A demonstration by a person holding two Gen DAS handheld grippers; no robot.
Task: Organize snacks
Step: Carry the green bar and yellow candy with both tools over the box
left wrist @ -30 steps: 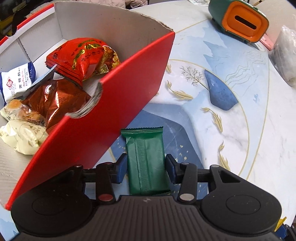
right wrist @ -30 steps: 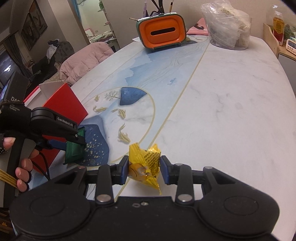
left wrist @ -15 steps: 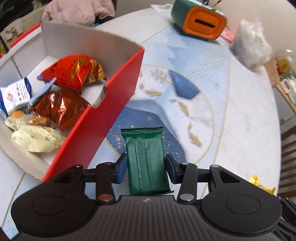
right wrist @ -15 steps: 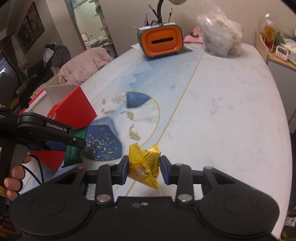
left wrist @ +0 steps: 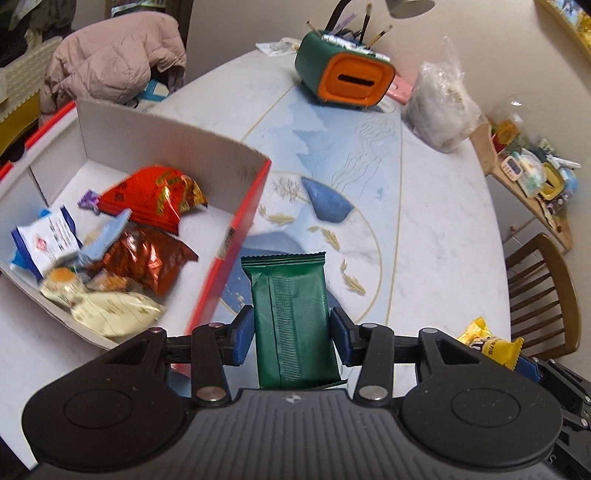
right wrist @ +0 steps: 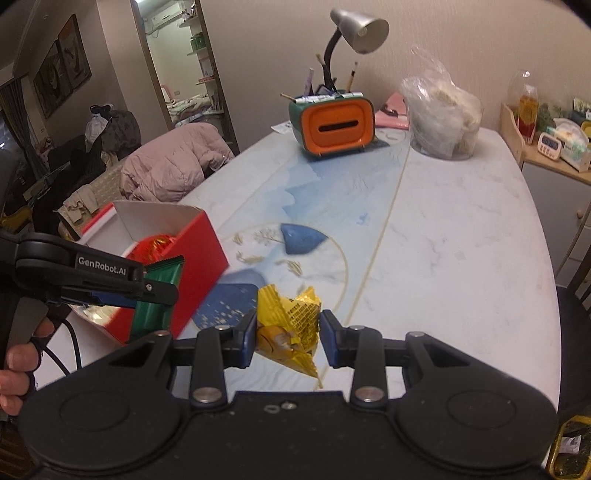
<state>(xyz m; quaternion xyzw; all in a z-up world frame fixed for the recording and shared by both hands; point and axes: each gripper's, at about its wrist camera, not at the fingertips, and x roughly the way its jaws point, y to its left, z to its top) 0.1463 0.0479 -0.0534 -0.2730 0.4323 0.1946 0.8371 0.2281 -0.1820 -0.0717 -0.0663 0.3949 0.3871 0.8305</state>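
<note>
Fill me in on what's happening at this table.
A person is sorting snacks with two handheld grippers. The left gripper is clamped on a green snack bar, held beside the red box, not yet over it. The right gripper grips a yellow wrapped snack above the table. Several packets already lie in the box, including an orange-red bag.

A round marble table [right wrist: 461, 258] is standing by a beige wall [right wrist: 443, 37]. A grey desk lamp [right wrist: 360, 27] is pointing down. A wooden chair [left wrist: 541, 295] is standing beside, and a pink jacket [right wrist: 170, 170] is lying on a seat.
</note>
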